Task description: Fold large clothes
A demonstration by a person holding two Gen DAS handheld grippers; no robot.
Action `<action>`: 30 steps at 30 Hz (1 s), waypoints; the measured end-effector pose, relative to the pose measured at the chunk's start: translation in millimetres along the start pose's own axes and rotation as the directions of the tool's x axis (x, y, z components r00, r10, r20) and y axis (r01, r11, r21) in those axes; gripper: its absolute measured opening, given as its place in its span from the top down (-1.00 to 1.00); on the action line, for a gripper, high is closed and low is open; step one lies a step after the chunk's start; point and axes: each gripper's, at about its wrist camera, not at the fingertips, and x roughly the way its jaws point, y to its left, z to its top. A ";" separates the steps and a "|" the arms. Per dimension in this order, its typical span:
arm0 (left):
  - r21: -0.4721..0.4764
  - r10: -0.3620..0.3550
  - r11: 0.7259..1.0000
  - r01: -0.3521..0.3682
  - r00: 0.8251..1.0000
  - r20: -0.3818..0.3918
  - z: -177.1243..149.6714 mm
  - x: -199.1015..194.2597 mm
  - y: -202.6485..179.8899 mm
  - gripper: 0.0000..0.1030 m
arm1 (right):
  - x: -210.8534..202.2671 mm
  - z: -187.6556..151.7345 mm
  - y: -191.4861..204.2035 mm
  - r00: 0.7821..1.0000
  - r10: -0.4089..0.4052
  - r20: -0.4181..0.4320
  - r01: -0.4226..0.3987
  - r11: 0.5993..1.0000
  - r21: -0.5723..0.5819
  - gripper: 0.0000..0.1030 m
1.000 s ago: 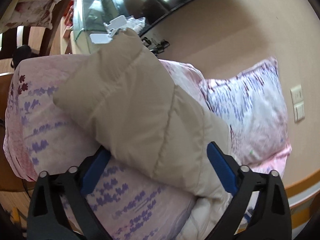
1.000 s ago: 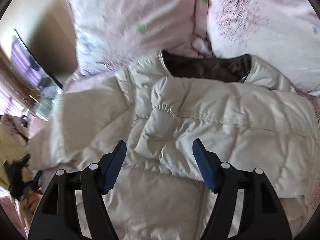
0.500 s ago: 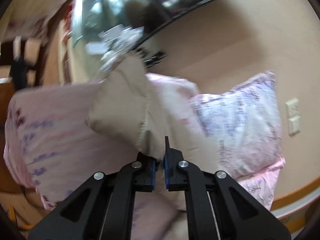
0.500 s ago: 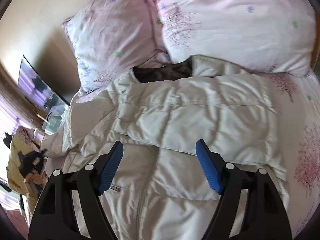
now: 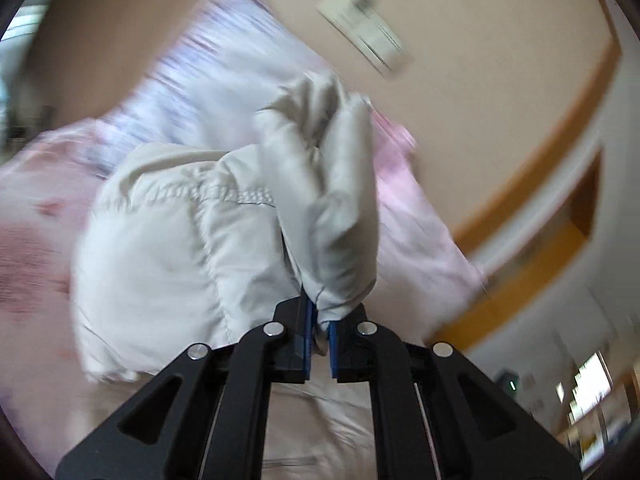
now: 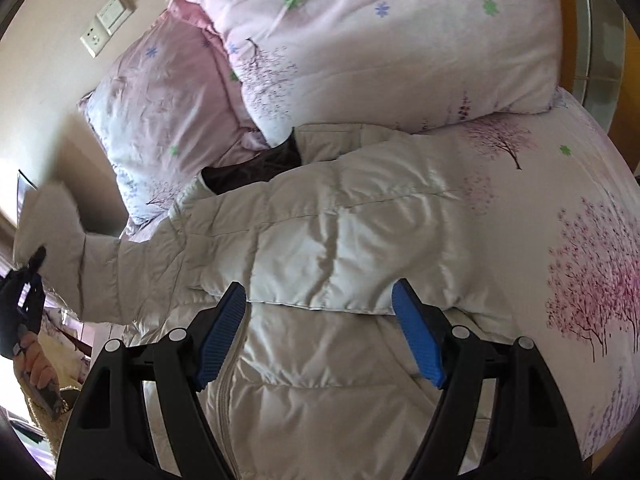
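— On the left wrist view, what have the left tongs got?
— They are clamped tight on a fold of the cream puffer jacket: the sleeve end bunches up out of the blue pads. That view is smeared by blur. Behind the sleeve lies a floral pillow, and higher on the beige wall a switch plate.
— And the rest of the jacket there?
— It sits left of the tongs, puffed and quilted, on pink bedding.
— Over to the right wrist view, then.
— The right tongs stand wide, nothing between the pads, hovering over the jacket. It lies spread on the bed, its dark-lined collar against two floral pillows. One sleeve is folded across the chest; its lower edge runs between the two blue pads.
— The other sleeve?
— It stretches off to the left edge, lifted, where the left tongs and a person's hand show. From this side I cannot tell the grip itself.
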 end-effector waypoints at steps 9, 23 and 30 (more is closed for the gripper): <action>0.111 -0.024 0.992 0.060 0.954 -0.300 -64.5 135.0 -58.4 0.86 | -1.8 -1.6 -17.3 0.999 -0.031 0.014 0.031 0.999 0.017 -0.50; 0.329 0.076 0.944 0.019 0.959 -0.275 -92.7 94.4 -65.7 -0.97 | 40.1 13.3 -2.6 0.986 0.139 -0.094 -0.132 0.988 0.074 -0.47; 0.288 0.315 0.919 -0.269 0.941 -0.127 -65.3 14.7 12.0 -0.97 | 89.4 6.3 11.7 0.953 0.204 -0.223 -0.181 0.976 0.121 -0.15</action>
